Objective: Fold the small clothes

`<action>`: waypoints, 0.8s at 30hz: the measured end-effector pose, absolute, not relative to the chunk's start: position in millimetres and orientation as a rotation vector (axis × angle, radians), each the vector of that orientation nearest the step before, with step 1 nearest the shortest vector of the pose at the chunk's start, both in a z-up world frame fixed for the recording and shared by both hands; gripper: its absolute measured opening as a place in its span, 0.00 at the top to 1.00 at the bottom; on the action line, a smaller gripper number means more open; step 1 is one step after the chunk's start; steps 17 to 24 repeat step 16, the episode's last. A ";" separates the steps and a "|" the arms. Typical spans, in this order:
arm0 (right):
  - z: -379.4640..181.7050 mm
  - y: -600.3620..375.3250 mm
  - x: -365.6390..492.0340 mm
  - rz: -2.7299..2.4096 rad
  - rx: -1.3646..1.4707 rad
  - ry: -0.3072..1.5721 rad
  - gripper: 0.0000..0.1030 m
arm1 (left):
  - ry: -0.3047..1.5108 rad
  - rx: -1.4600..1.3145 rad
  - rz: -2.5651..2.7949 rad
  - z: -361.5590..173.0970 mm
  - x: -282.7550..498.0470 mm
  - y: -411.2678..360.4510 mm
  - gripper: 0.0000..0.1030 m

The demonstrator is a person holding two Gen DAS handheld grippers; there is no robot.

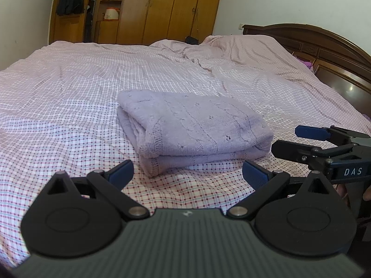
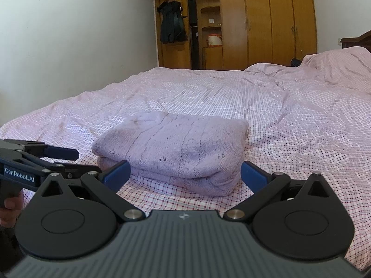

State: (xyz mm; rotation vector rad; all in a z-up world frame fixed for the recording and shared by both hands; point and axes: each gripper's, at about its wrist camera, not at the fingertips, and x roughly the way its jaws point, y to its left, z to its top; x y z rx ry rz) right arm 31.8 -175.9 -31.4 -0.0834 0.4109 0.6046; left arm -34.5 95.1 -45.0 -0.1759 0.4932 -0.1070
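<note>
both grippers, left gripper (image 1: 186, 173) and right gripper (image 2: 184, 177), gape released before folded lilac sweater (image 1: 190, 129).

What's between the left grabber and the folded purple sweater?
Nothing but bare checked bedsheet. In the left wrist view, the open left gripper sits just short of the sweater, touching nothing.

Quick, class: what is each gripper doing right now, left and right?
Left gripper: open, holding nothing, short of the folded sweater.
Right gripper: open, holding nothing.
</note>
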 end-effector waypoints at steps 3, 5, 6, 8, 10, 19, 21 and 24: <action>-32.6 -176.1 32.9 0.604 -0.078 0.423 0.00 | 0.494 -0.175 -0.108 -45.1 -34.5 94.9 0.01; -32.7 -175.2 32.0 0.607 -0.084 0.422 0.00 | 0.493 -0.176 -0.108 -44.9 -34.6 95.1 0.01; -32.7 -174.9 31.9 0.611 -0.086 0.421 0.00 | 0.493 -0.177 -0.110 -44.9 -34.6 95.2 0.01; -32.7 -174.4 31.8 0.608 -0.093 0.420 0.00 | 0.491 -0.172 -0.107 -45.0 -34.9 94.8 0.01; -32.9 -175.2 34.2 0.604 -0.093 0.423 0.00 | 0.492 -0.169 -0.109 -44.9 -35.0 94.5 0.01; -33.4 -174.6 33.5 0.601 -0.103 0.421 0.00 | 0.492 -0.158 -0.103 -44.6 -34.9 93.0 0.01; -33.4 -174.6 33.5 0.601 -0.103 0.421 0.00 | 0.492 -0.158 -0.103 -44.6 -34.9 93.0 0.01; -33.4 -174.6 33.5 0.601 -0.103 0.421 0.00 | 0.492 -0.158 -0.103 -44.6 -34.9 93.0 0.01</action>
